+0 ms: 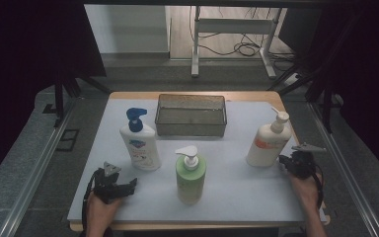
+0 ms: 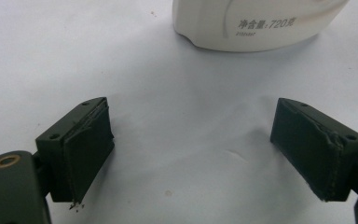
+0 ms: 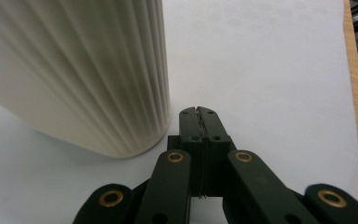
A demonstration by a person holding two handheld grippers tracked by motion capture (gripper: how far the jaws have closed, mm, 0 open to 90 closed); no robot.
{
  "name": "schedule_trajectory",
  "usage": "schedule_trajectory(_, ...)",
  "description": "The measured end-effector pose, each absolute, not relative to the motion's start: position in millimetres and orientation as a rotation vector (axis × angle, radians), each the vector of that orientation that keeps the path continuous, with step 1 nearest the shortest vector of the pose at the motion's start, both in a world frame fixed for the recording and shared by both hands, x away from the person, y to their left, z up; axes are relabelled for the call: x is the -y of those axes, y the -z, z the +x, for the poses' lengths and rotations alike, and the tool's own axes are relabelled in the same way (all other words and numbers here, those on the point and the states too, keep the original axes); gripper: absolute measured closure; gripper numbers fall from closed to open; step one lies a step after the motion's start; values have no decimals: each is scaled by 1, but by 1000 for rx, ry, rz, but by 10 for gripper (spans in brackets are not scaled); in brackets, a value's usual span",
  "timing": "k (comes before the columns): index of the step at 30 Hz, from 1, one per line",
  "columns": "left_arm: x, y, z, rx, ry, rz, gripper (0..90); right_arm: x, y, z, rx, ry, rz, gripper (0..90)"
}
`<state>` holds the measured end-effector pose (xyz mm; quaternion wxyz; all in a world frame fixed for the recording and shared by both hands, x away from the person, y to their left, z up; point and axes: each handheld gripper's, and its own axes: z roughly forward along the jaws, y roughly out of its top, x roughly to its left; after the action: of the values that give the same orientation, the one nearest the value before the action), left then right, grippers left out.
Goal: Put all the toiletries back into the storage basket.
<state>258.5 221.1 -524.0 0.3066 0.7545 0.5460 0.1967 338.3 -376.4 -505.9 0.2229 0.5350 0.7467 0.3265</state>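
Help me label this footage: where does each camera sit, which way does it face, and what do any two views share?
High view: above the person's side, looking forward and down on the white table top, three pump bottles and dark mesh basket; both hands show, left gripper, right gripper.
Left gripper view: rides the left gripper, jaws apart, facing the white blue-capped pump bottle.
Right gripper view: rides the right gripper, jaws together, beside the cream ribbed pump bottle.
Shared: each bottle also stands in the high view.
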Motion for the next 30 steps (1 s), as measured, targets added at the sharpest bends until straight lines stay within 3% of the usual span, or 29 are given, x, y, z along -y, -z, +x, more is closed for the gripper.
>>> schedule_trajectory(30,-221,524,259,-1445,-521,1997,121,376,510,357,-2098,-978,1415,894)
